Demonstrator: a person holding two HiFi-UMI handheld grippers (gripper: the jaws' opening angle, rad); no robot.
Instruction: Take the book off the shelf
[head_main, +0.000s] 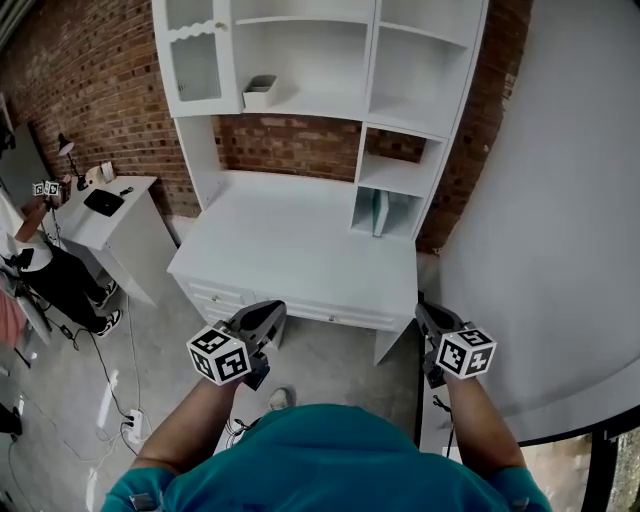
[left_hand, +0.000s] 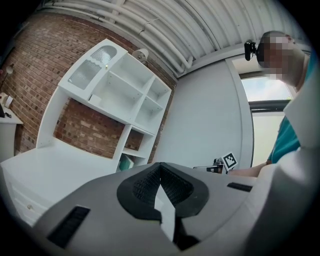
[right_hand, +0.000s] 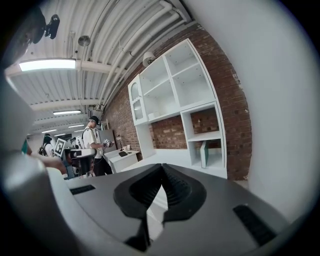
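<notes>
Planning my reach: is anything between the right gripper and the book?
Nothing is in the way: only bare desktop lies between the right gripper and the book, as the head view shows.

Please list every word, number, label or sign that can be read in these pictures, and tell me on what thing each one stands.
No text can be read in any view.
The left gripper and the right gripper bear only black and white square patterns, no letters or numbers.
The book is too small for any print to show.
The box shows no label.
</notes>
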